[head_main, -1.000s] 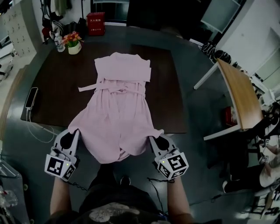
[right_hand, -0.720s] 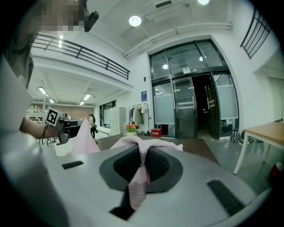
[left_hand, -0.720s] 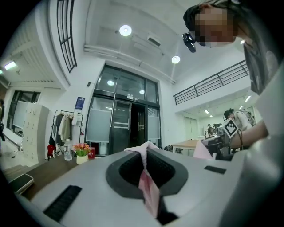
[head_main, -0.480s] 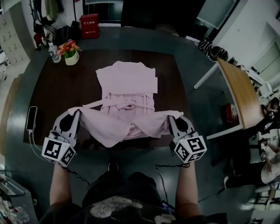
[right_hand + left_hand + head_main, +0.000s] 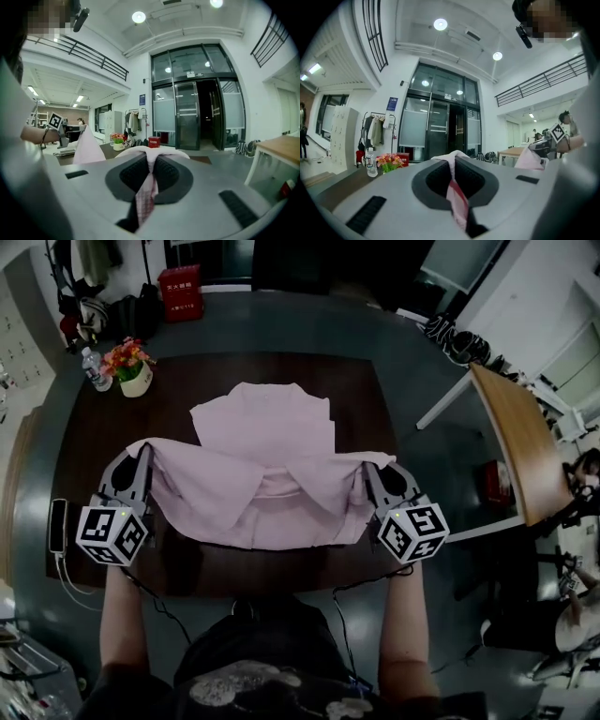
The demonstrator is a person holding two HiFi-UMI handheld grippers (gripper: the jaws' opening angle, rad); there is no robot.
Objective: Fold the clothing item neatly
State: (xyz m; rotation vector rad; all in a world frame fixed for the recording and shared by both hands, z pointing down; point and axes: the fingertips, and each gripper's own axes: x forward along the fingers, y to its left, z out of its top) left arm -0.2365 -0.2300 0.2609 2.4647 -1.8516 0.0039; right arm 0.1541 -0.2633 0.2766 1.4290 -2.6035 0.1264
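Both grippers have travelled away from me since a second ago, carrying the lower hem of the pink garment [image 5: 262,442] from where it hung off the near edge up over the table [image 5: 361,381]. The tie belt that showed across the waist is now covered by the lifted layer. My left gripper [image 5: 145,448] is pressed together on the hem's left corner, and its own view shows a thin ridge of pink cloth pinched between the dark ribbed pads. The right gripper [image 5: 368,465] is likewise clamped on the right corner, with cloth bunched over the jaw tips and trailing down between them. The garment lies on the middle of the dark table, its collar end flat at the far side and the near half held up, sagging in a shallow curve between my two grips. By my reckoning the first lengthwise fold is about half carried. The hem is not yet laid down or lined up with the shoulders, and after that I would expect smoothing and at least one more fold before it counts as neat. The cloth looks soft, thin and limp, a matte pale pink that drapes in loose creases rather than holding an edge. The table top is dark, smooth and rectangular. A flower pot [image 5: 134,379] and a bottle [image 5: 91,367] stand at its far left corner, well apart from the cloth, and a phone [image 5: 58,526] lies near the left edge.
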